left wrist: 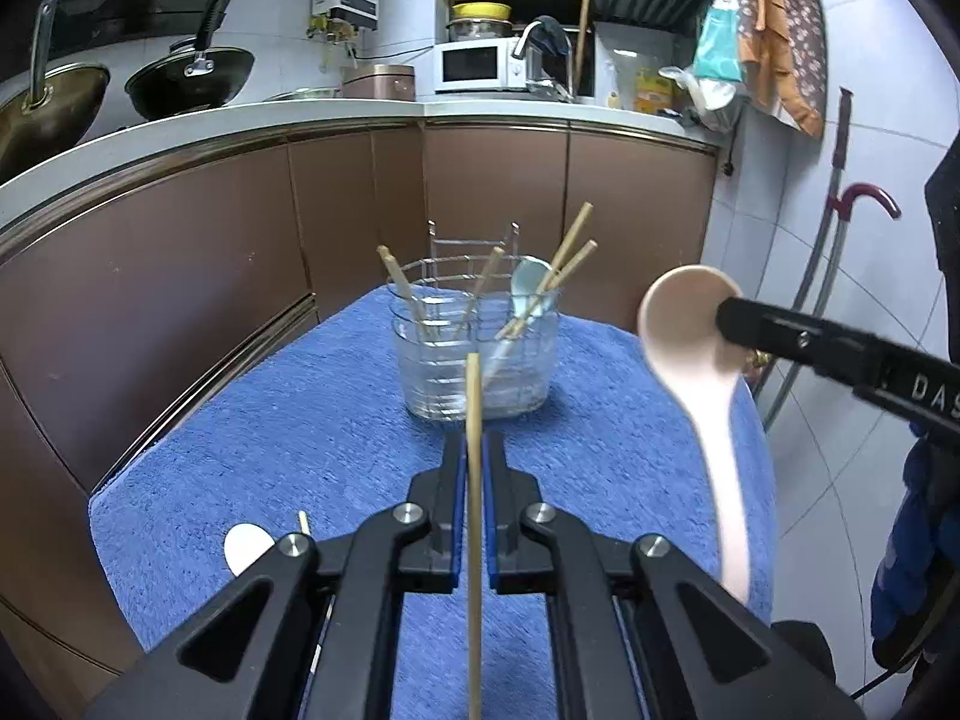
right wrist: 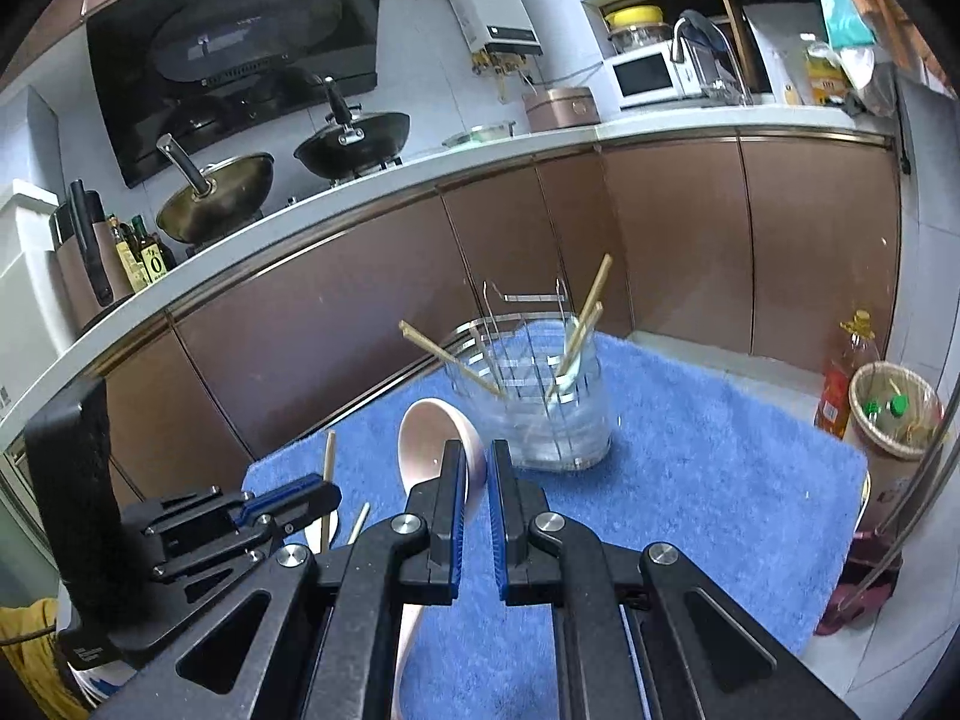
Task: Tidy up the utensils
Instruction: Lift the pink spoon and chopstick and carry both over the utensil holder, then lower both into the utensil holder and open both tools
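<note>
My left gripper [left wrist: 474,445] is shut on a bamboo chopstick [left wrist: 474,396] that stands upright between the pads, just short of the clear utensil holder [left wrist: 474,360]. The holder stands on the blue towel [left wrist: 300,450] with several chopsticks and a pale blue spoon [left wrist: 529,282] in it. My right gripper [right wrist: 478,457] is shut on the bowl rim of a pink spoon [right wrist: 429,427], held in the air with its handle hanging down. In the left wrist view the pink spoon [left wrist: 714,420] hangs to the right of the holder. A white spoon [left wrist: 243,546] and a loose chopstick [right wrist: 359,522] lie on the towel.
Brown cabinets under a white counter [left wrist: 240,126] curve behind and to the left of the towel. Two woks [right wrist: 354,144], a rice cooker and a microwave [left wrist: 474,63] stand on the counter. A wicker basket [right wrist: 894,414] and an oil bottle [right wrist: 840,384] are on the floor at right.
</note>
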Demonstrator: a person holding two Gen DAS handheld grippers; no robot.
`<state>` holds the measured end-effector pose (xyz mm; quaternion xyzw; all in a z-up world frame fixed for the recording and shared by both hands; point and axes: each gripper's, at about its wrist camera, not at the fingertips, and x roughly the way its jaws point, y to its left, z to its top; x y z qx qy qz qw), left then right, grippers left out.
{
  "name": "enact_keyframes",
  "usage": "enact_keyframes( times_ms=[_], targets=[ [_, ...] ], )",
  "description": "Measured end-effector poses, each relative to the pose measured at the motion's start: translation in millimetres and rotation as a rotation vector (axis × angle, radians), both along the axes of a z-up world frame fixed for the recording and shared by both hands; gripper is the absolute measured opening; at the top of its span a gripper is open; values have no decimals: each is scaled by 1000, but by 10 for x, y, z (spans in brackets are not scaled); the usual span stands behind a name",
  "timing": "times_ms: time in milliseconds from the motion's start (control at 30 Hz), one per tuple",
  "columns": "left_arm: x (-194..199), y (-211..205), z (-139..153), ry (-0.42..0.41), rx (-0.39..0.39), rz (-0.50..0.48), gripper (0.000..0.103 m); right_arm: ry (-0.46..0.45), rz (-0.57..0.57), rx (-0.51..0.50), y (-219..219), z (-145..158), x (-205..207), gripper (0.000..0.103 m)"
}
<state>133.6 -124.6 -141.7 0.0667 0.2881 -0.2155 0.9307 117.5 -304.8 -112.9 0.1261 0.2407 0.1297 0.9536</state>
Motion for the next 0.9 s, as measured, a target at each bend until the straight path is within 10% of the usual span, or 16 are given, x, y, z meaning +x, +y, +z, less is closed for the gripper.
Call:
enact_keyframes(
  times_ms=[500,900],
  targets=[
    [803,630,1011,-91,-330,72,5,-244,-63,-35,-52,710,629,7],
    [1624,193,1297,-189,-401,119,4,-310,-152,-76,-5,573,1420,7]
  ],
)
